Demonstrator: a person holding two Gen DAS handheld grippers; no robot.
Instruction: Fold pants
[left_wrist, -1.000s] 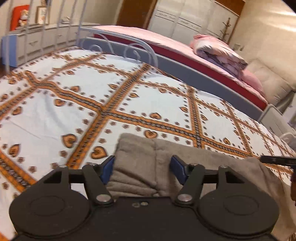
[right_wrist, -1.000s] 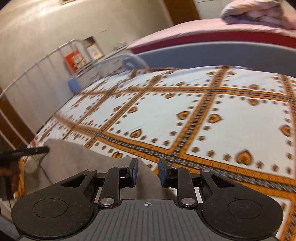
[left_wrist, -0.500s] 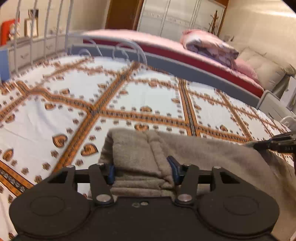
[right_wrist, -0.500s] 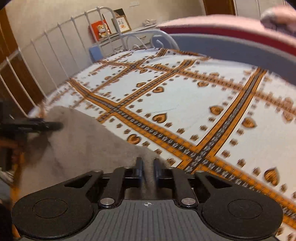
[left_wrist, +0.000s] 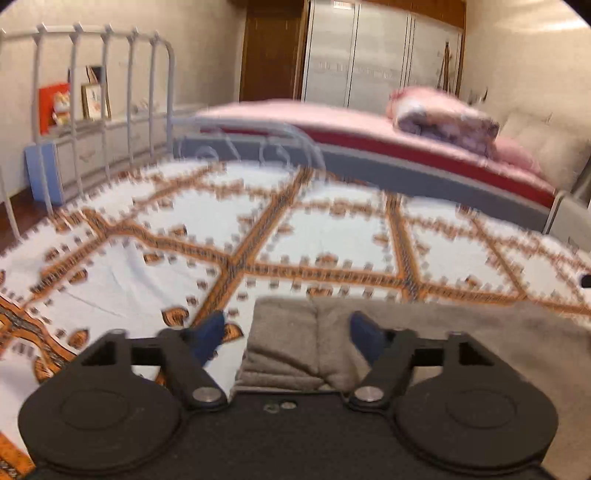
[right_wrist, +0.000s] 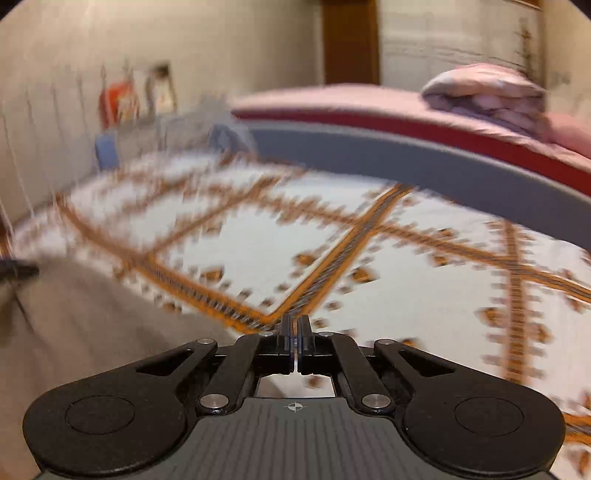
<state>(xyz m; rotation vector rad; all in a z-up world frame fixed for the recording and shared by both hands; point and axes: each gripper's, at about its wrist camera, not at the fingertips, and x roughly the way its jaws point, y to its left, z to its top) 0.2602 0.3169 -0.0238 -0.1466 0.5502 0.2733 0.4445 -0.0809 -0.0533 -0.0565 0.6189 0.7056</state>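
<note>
The grey-brown pants lie folded on the patterned bedspread. My left gripper is open above the pants' left end, its blue-padded fingers apart, the folded edge between them. My right gripper is shut with its fingers together; no cloth shows between them. In the right wrist view the pants spread to the left of that gripper. A black tip of the other gripper shows at that view's left edge.
A white metal bed rail stands at the far left. A second bed with pink sheets and a rolled quilt lies beyond a grey footboard. Wardrobes line the back wall.
My left gripper has opened wider and drawn back a little from the pants' end. My right gripper has closed fully and swung right off the pants. Both views are motion-blurred.
</note>
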